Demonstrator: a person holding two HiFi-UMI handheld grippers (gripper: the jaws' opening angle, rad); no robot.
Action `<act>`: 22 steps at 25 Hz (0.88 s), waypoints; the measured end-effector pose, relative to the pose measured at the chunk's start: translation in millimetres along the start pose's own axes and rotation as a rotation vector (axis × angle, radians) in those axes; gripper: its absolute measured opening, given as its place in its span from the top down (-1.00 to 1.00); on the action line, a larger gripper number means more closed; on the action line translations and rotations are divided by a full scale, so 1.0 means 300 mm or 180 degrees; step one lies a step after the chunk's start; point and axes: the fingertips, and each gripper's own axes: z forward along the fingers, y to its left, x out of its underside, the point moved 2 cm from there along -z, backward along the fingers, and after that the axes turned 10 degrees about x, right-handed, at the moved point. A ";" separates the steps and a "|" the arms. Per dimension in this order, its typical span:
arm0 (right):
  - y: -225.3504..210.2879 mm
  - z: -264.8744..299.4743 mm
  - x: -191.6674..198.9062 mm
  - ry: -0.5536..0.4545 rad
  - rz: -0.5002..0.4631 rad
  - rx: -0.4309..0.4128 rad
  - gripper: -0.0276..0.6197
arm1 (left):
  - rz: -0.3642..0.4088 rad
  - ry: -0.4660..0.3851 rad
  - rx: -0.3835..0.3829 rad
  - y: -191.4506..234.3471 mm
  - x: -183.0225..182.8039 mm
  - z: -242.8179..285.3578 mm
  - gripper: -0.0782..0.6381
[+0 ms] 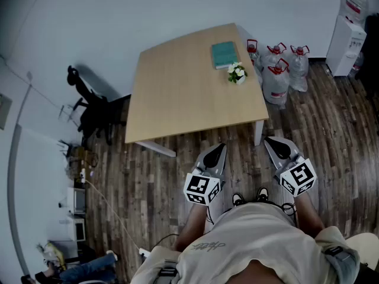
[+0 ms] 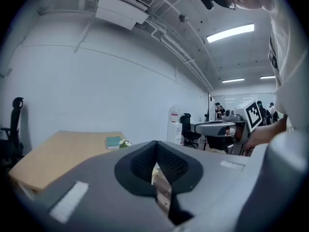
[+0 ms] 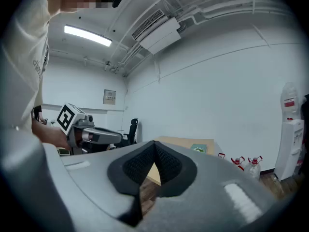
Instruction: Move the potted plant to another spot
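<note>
White-flowered small potted plant [image 1: 237, 73] stands on the pale wooden table [image 1: 183, 93], near its far right edge, just beside a teal rectangular book [image 1: 224, 54]. Off the table's near edge, left gripper [image 1: 217, 151] and right gripper [image 1: 273, 144] hover empty, jaws pressed together.

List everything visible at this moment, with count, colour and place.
table: one, light wood, mid-room
book: one, teal, on the table's far right part
potted plant: one, white flowers, on the table just in front of the book
water jugs: four, clear with red handles, on the floor right of the table
water dispenser: one, white, far right
office chair: one, black, left of the table
floor: dark wood planks
shoes: two, black, on the floor
left gripper: grey, jaws shut, empty, short of the table
right gripper: grey, jaws shut, empty, short of the table
</note>
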 end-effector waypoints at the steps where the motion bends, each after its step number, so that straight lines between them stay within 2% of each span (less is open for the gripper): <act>1: 0.001 0.001 -0.003 0.0005 -0.0017 -0.0006 0.91 | -0.0019 0.0007 -0.0005 0.003 0.002 -0.001 0.74; 11: -0.006 -0.019 -0.021 -0.0136 0.0054 -0.0050 0.91 | 0.0056 -0.0136 -0.0093 -0.024 -0.038 -0.026 0.74; 15: 0.010 -0.019 -0.027 -0.0134 0.0032 -0.0109 0.91 | 0.0010 -0.0213 -0.0166 -0.008 -0.053 -0.037 0.74; 22: -0.039 -0.034 -0.041 -0.0170 -0.0021 0.0081 0.91 | -0.0028 -0.0258 -0.0121 -0.005 -0.057 -0.021 0.74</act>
